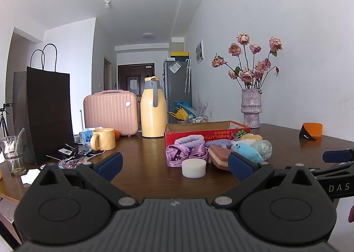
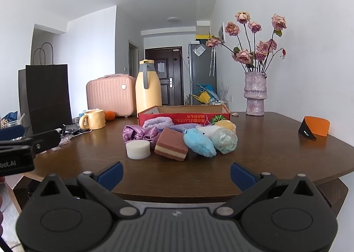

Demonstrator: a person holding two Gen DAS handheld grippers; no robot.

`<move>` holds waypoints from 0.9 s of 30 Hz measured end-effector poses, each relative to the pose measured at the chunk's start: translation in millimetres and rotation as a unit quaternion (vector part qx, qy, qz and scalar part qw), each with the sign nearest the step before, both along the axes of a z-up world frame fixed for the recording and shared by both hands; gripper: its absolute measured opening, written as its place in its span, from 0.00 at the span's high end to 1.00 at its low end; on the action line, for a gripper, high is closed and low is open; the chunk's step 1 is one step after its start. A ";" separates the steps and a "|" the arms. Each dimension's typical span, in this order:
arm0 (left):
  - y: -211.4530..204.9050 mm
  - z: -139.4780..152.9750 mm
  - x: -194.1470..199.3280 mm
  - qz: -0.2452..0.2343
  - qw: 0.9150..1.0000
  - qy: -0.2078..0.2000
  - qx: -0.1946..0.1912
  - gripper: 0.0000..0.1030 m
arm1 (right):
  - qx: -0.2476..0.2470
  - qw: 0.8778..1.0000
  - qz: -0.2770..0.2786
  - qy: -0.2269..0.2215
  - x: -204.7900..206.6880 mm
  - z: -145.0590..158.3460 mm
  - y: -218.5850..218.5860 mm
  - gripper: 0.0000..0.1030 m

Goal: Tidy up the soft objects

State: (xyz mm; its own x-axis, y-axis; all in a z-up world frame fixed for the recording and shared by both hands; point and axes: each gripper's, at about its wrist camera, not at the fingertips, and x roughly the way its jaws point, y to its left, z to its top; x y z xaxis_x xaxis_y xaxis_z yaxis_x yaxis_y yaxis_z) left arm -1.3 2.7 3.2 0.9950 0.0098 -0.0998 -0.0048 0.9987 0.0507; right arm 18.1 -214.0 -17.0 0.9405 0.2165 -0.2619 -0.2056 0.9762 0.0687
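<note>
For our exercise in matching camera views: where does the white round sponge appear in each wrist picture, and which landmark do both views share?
Left wrist view: the white round sponge sits low, just right of centre, in front of the purple satin bow.
Right wrist view: it sits left of centre, beside the layered brown sponge block.
Shared landmark: the red cardboard box behind the pile.

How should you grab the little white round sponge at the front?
Grip the white round sponge across its curved side wall, coming in level from the near edge of the table. It stands flat like a short drum at the front of the pile, with bare table before it and the purple satin bow right behind, so the front approach looks clearest.
</note>
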 end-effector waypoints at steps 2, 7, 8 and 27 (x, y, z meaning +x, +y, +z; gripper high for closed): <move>0.1 0.1 0.0 0.000 1.000 0.000 0.001 0.00 | 0.000 1.000 0.000 0.000 -0.3 -0.2 -0.1 0.00; -0.1 0.1 -0.1 0.000 1.000 0.001 0.000 0.00 | -0.002 1.000 0.002 -0.001 -0.6 -0.4 -0.2 0.00; -0.1 0.4 -0.4 0.000 1.000 0.001 0.000 0.00 | -0.002 1.000 0.002 -0.001 -0.6 -0.5 0.1 0.00; 0.8 -10.9 21.7 0.024 0.999 -0.007 0.022 0.00 | -0.021 0.999 -0.024 -0.017 25.3 -8.8 -7.3 0.00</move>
State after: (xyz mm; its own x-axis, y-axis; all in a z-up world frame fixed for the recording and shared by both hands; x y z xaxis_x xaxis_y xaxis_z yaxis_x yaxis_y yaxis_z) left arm 20.4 3.6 -7.7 0.9944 0.0623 -0.0848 -0.0542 0.9940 0.0948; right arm 43.4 -221.3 -25.7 0.9580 0.1602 -0.2380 -0.1599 0.9869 0.0207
